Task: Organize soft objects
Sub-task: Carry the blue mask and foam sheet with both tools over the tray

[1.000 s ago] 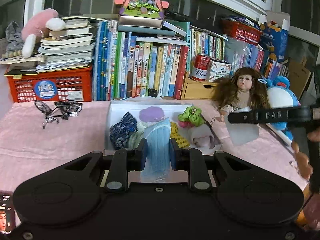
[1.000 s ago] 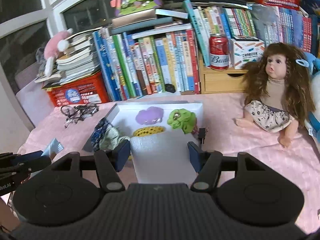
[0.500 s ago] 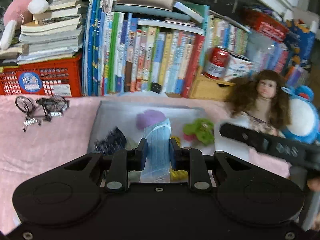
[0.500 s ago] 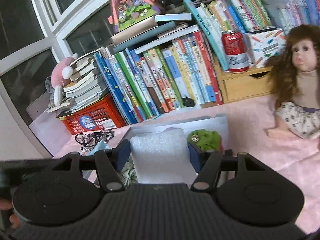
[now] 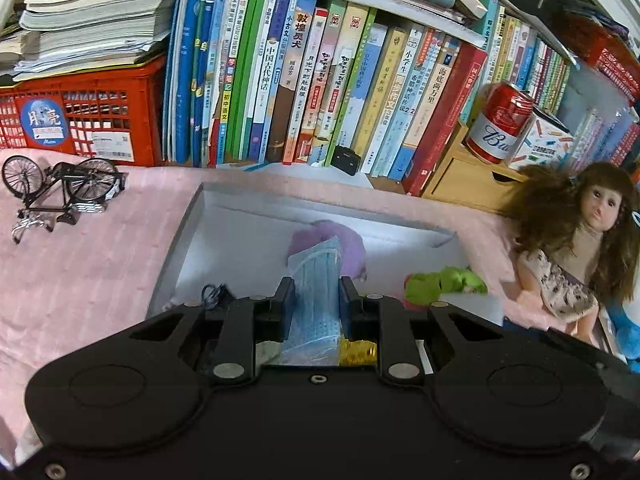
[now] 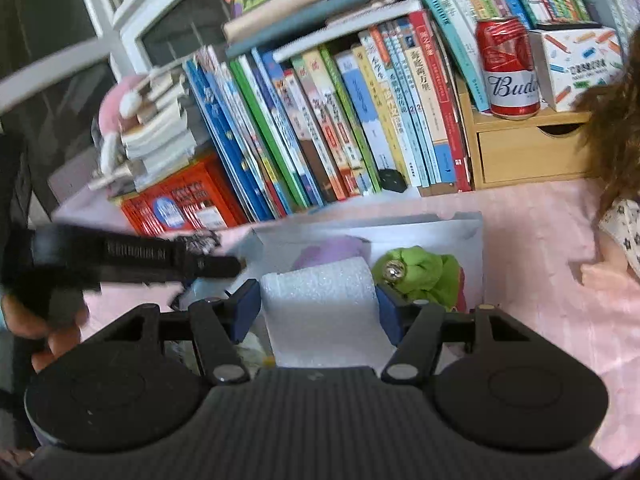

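Observation:
My left gripper (image 5: 317, 298) is shut on a folded blue face mask (image 5: 316, 280) and hangs over the white box (image 5: 240, 236) on the pink cloth. Inside the box lie a purple soft piece (image 5: 348, 240), a green fabric item (image 5: 444, 284) and a yellow item (image 5: 358, 350) under the jaws. My right gripper (image 6: 318, 304) is shut on a white foam roll (image 6: 324, 308), just above the near part of the same box (image 6: 420, 228). The green item (image 6: 424, 276) and purple piece (image 6: 332, 248) sit beyond it. The left gripper's black body (image 6: 132, 260) crosses the right wrist view at left.
A row of upright books (image 5: 320, 92), a red crate (image 5: 80, 120) with stacked papers, a red can (image 5: 500, 124) on a small wooden drawer (image 5: 460, 184) line the back. A toy bicycle (image 5: 60, 192) stands at left, a doll (image 5: 580, 248) at right.
Both grippers have moved forward and lower toward the white box, each keeping its grip. The box and the books now look closer in both views.

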`<state>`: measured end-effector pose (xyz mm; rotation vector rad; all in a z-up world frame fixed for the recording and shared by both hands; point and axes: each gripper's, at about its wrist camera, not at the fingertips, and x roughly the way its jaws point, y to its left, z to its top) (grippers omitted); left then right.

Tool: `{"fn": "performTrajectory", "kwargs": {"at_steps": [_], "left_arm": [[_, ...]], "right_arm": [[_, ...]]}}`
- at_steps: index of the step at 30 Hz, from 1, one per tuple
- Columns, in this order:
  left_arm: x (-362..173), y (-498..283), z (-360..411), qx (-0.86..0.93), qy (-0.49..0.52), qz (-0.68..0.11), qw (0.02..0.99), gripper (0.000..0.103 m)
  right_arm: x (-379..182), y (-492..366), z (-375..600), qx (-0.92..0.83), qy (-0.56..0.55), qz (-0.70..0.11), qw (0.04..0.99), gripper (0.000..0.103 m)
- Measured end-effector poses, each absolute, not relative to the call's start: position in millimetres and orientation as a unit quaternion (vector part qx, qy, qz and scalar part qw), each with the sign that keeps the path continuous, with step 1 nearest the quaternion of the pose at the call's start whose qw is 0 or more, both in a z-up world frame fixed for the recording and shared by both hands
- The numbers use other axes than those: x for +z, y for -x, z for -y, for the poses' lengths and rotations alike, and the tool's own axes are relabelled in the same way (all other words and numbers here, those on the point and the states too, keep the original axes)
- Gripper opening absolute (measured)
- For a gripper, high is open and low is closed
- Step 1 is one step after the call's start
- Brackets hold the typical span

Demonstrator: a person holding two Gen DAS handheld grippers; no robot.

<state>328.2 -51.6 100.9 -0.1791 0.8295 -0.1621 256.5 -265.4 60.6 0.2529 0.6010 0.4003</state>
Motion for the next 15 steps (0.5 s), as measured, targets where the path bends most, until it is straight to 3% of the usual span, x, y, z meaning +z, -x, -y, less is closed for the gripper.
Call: {"fn": "performTrajectory", "kwargs": {"at_steps": [15], "left_arm": [[63.7, -360.6, 66.1, -0.065, 0.07, -0.435, 0.895, 0.022]], "right_arm": [[31.2, -280.0, 261.2, 0.181, -0.08, -0.319, 0.927, 0.065]]}}
